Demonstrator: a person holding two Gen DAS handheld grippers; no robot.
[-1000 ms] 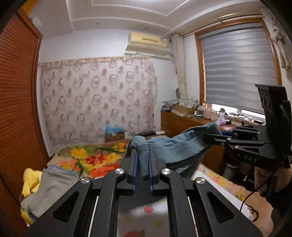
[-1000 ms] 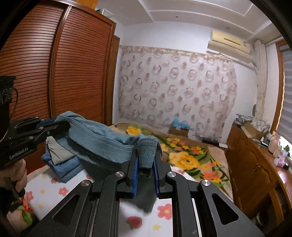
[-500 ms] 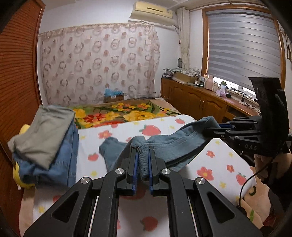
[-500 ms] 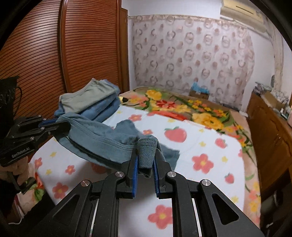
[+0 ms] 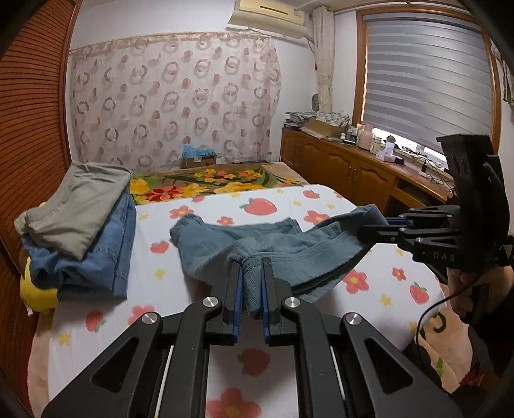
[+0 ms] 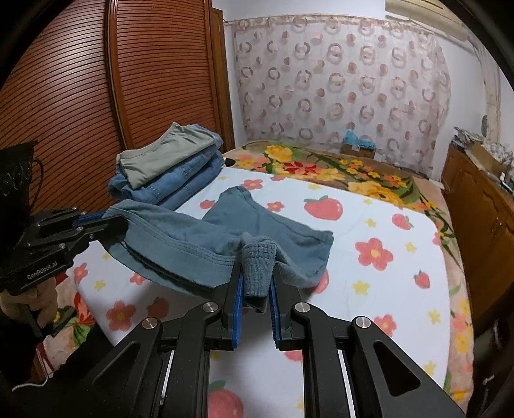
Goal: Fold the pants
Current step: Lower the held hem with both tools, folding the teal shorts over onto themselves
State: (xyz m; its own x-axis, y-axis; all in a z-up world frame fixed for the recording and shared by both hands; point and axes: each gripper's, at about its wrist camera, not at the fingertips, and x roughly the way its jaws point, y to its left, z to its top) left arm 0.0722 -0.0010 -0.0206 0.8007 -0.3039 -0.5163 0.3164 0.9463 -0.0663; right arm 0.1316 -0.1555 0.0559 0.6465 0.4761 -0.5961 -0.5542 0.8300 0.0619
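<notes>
Pants [image 5: 273, 244] pinched at waistband by 2 clamped grippers, left [image 5: 251, 273] and right [image 6: 257, 273], spread mid-frame so legs land flat on bed [image 5: 321, 199].

A white bed cover [image 5: 199, 308] printed with strawberries and red flowers spreads over the bed, and beyond it lies a brown blanket [image 5: 212, 185] with yellow and red blooms. At the bed's left edge sits a stack of folded clothes [image 5: 80, 231]: an olive-grey piece on top of blue denim, with something yellow [image 5: 37, 291] under its near corner. A slatted wooden wardrobe [image 6: 96, 96] stands beside the stack. A curtain [image 5: 173, 103] with ring patterns covers the far wall, a cardboard box [image 5: 197, 159] at its foot. An air conditioner [image 5: 268, 13] hangs above. Under the window blind [image 5: 424, 77], a wooden counter [image 5: 347, 164] carries bottles and clutter.
</notes>
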